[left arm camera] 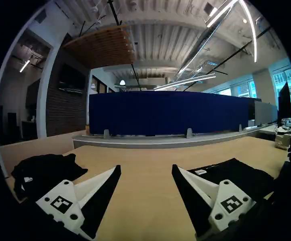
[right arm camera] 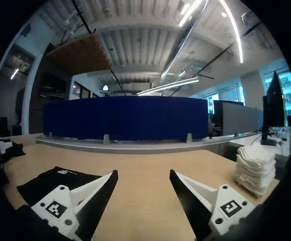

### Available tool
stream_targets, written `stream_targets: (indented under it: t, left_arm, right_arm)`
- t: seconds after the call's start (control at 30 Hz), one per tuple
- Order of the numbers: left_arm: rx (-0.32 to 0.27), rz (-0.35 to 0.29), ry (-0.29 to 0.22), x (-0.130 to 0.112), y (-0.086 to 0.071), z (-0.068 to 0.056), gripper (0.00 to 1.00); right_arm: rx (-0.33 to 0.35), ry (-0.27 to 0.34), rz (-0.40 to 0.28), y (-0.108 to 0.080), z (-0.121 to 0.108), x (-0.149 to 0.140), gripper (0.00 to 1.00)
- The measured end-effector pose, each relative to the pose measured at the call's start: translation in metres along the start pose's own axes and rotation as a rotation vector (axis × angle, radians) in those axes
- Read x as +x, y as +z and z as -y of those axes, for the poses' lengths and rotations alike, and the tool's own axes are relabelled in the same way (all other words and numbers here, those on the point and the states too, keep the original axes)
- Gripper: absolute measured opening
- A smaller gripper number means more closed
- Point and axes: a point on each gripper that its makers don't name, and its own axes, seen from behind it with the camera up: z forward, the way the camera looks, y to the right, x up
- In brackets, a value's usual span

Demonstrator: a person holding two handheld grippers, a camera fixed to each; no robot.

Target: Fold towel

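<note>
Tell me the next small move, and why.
Probably move the right gripper toward the stack of white towels at its right and pinch the top one: its jaws stand open and empty over the table.

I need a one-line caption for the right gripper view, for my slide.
Open hand-held gripper over a wooden table, black cloth at left, stack of white towels at right.

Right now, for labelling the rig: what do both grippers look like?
The left gripper and right gripper look alike: two wedge-shaped white plastic fingers with black inner faces, each bearing a square black-and-white marker and bolt holes.
</note>
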Motion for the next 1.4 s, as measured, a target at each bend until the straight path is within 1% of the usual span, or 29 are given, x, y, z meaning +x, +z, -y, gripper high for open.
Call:
stream_targets:
  t: [0.47,0.57,0.67,0.77,0.87,0.97,1.07,1.17,1.27,1.4]
  left_arm:
    - [0.0,0.001,0.001,0.001,-0.001,-0.002,0.94]
    - [0.004,0.0,0.002,0.0,-0.001,0.0,0.94]
    - [0.028,0.003,0.001,0.0,0.0,0.009,0.94]
    - [0.06,0.002,0.011,0.006,0.002,0.017,0.94]
    - [0.058,-0.005,0.013,0.023,0.001,0.015,0.94]
    - [0.041,-0.002,-0.003,0.046,0.0,0.009,0.94]
    - [0.026,-0.002,-0.008,0.075,-0.002,0.007,0.94]
    - [0.022,-0.013,0.002,0.107,-0.004,0.007,0.94]
    - [0.008,-0.016,0.014,0.135,-0.01,0.004,0.94]
    - [-0.017,-0.001,0.027,0.158,-0.017,-0.002,0.94]
  right_arm:
    - [0.001,0.001,0.0,-0.002,0.002,0.003,0.99]
    - [0.004,-0.001,-0.002,-0.002,0.003,0.002,0.99]
    - [0.01,-0.006,-0.011,-0.002,0.004,0.005,0.99]
    - [0.009,-0.025,-0.018,-0.002,0.007,0.015,0.99]
    - [0.023,-0.05,-0.004,-0.003,0.015,0.028,0.99]
    - [0.037,-0.062,0.003,-0.006,0.023,0.05,1.0]
    - [0.033,-0.059,-0.012,-0.009,0.025,0.081,1.0]
    - [0.014,-0.05,-0.026,-0.014,0.024,0.114,1.0]
    - [0.005,-0.045,-0.026,-0.018,0.026,0.139,1.0]
    - [0.002,-0.037,-0.018,-0.023,0.028,0.162,1.0]
